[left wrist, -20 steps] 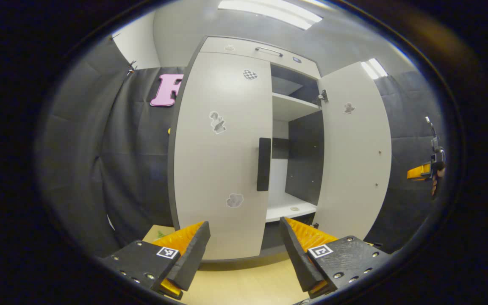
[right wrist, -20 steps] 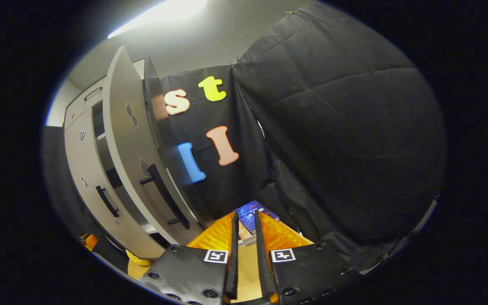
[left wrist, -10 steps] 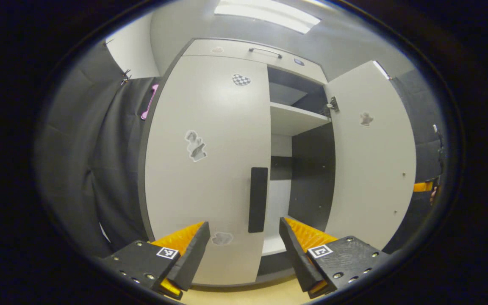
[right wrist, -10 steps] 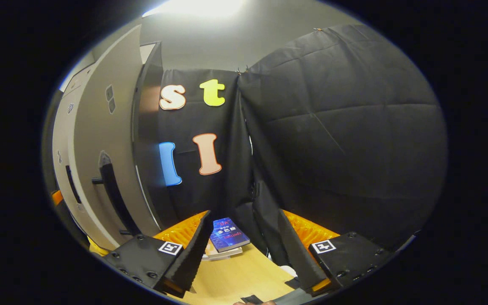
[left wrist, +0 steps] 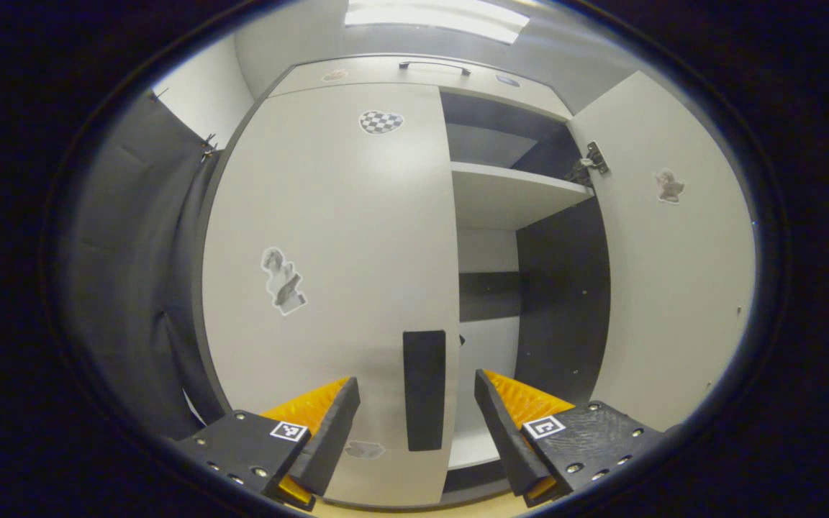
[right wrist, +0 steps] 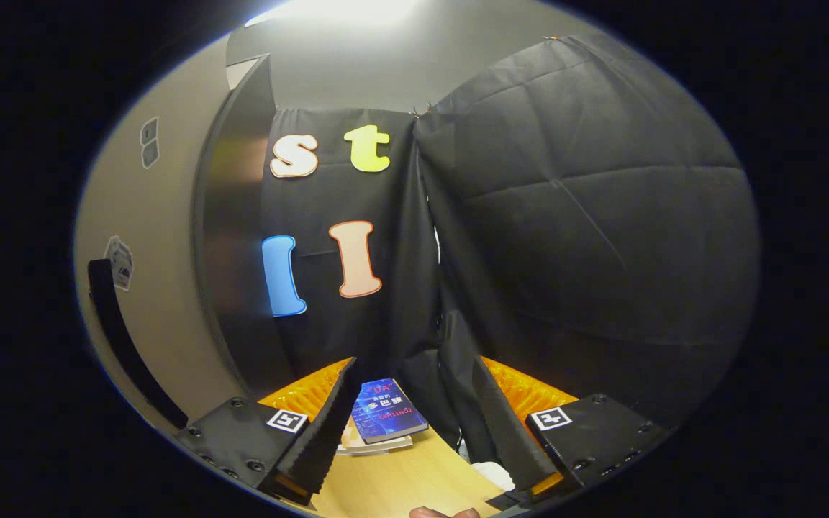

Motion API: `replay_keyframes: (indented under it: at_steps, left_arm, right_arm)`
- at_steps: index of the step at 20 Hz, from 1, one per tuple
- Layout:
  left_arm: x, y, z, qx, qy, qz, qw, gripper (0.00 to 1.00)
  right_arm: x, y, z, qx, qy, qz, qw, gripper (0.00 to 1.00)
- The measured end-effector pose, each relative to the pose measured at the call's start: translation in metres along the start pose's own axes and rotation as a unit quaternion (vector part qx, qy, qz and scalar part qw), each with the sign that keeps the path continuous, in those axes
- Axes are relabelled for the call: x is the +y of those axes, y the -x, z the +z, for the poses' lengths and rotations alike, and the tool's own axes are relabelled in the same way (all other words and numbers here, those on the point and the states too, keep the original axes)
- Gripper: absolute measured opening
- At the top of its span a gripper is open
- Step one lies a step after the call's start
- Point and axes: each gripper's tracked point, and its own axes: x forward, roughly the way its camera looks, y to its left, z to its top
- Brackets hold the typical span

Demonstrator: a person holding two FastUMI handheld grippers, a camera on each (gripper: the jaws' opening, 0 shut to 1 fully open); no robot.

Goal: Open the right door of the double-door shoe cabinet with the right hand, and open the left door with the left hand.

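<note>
left gripper view: your left gripper (left wrist: 414,421) has its fingers spread wide and grips nothing. the shoe cabinet (left wrist: 414,72) stands directly ahead. its left door (left wrist: 328,237) is closed, and that door's black handle (left wrist: 424,388) sits between your two fingers but farther off, touching neither. the right door (left wrist: 673,273) is swung open to the right, hinge (left wrist: 587,164) exposed, showing a white shelf (left wrist: 508,198) and the dark inner wall (left wrist: 562,302). stickers mark the left door: a checkered one (left wrist: 381,121) near the top, a grey figure (left wrist: 283,280) at mid height, another (left wrist: 364,450) low down. one sticker (left wrist: 670,185) sits on the open right door. a top drawer handle (left wrist: 432,66) is far above.

right gripper view: your right gripper (right wrist: 414,424) is also spread apart and empty. the open right door (right wrist: 148,273) is at the left, its black handle (right wrist: 127,345) well apart from your fingers. a blue book (right wrist: 386,421) lies on the wooden table (right wrist: 400,482) beyond the fingertips.
</note>
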Motion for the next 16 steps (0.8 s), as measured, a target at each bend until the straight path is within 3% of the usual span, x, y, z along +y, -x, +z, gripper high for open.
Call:
replay_keyframes:
  at_steps: [2, 3, 4, 5, 6, 8, 10, 13, 14, 16]
  left_arm:
    - [-0.001, -0.014, -0.01, 0.019, -0.003, 0.01, 1.0, 0.93]
    - [-0.005, -0.02, -0.012, 0.027, 0.001, 0.005, 1.0, 0.94]
    - [-0.008, -0.024, -0.014, 0.027, 0.008, 0.001, 1.0, 0.7]
    - [-0.013, -0.026, -0.015, 0.028, 0.018, -0.003, 0.999, 0.6]
    - [-0.014, -0.027, -0.014, 0.027, 0.023, 0.003, 0.999, 0.59]
    - [-0.002, -0.027, -0.012, 0.021, 0.017, 0.04, 0.999, 0.45]
    - [0.0, -0.029, -0.012, 0.021, 0.031, 0.046, 0.998, 0.3]
    - [0.0, -0.026, -0.014, 0.025, 0.029, 0.055, 0.998, 0.31]
    - [0.001, -0.027, -0.012, 0.021, 0.015, 0.058, 0.998, 0.25]
    - [0.004, -0.029, -0.015, 0.026, 0.005, 0.062, 0.998, 0.25]
  right_arm:
    - [0.007, -0.014, -0.007, 0.004, -0.009, 0.021, 1.0, 0.92]
    - [0.009, -0.018, -0.011, 0.005, -0.014, 0.032, 0.999, 0.97]
    - [0.01, -0.021, -0.014, 0.004, -0.016, 0.04, 0.999, 0.96]
    - [0.01, -0.024, -0.016, 0.003, -0.017, 0.046, 0.999, 0.92]
    - [0.01, -0.027, -0.015, 0.002, -0.017, 0.049, 0.999, 0.97]
    - [0.013, -0.038, -0.013, 0.002, -0.02, 0.058, 0.998, 0.96]
    - [0.014, -0.053, -0.004, -0.001, -0.023, 0.065, 0.998, 0.97]
    - [0.013, -0.057, 0.002, -0.013, -0.023, 0.073, 0.997, 0.97]
    - [0.016, -0.06, 0.005, -0.018, -0.024, 0.08, 0.996, 0.96]
    - [0.022, -0.067, 0.007, -0.023, -0.026, 0.092, 0.995, 0.97]
